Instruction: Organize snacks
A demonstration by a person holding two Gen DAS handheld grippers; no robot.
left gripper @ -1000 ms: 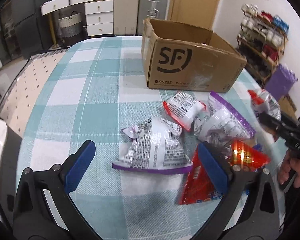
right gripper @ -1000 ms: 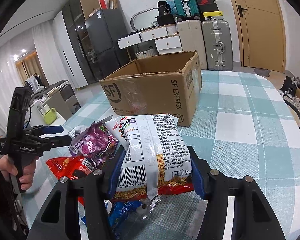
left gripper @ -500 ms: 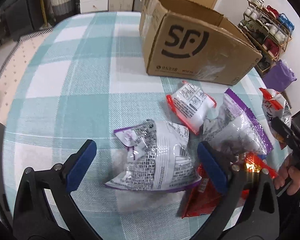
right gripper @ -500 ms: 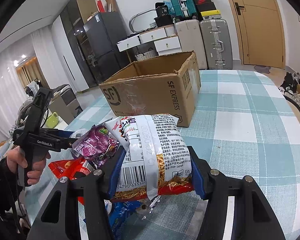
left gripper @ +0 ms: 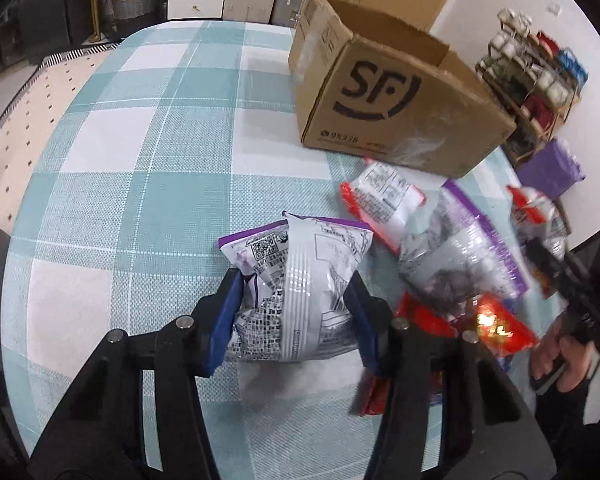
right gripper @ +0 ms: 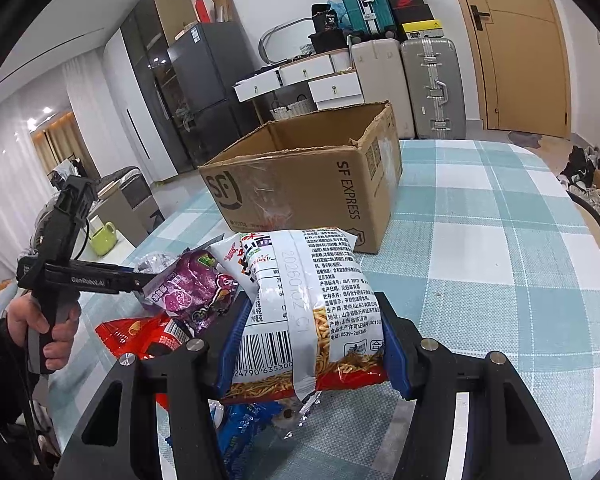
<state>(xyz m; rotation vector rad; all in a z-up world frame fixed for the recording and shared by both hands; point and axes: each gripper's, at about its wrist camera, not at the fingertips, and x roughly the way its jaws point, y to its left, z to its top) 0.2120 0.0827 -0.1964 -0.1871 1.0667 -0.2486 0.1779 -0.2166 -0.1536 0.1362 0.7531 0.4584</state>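
My left gripper (left gripper: pixel 294 314) is shut on a silver snack bag with purple trim (left gripper: pixel 300 280) that rests on the checked tablecloth. My right gripper (right gripper: pixel 310 338) is shut on a white and red noodle-snack bag (right gripper: pixel 304 304) and holds it just above the table. An open cardboard SF box (left gripper: pixel 388 104) stands beyond the snacks; it also shows in the right wrist view (right gripper: pixel 312 184). Loose on the table lie a red-edged white bag (left gripper: pixel 384 202), a second purple-trimmed bag (left gripper: pixel 460 264) and a red bag (left gripper: pixel 452 320). The left gripper also shows in the right wrist view (right gripper: pixel 142 280), beside a purple bag (right gripper: pixel 196 292).
The table (left gripper: pixel 148 128) has a teal and white checked cloth. A blue packet (right gripper: pixel 244 424) lies under my right gripper. A shoe rack (left gripper: pixel 536 76) stands beyond the box. Suitcases (right gripper: pixel 432 84) and drawers stand against the far wall.
My left gripper has moved forward and shut on the silver, purple-trimmed bag, which it only straddled before. My right gripper keeps its hold on the noodle-snack bag and has barely moved.
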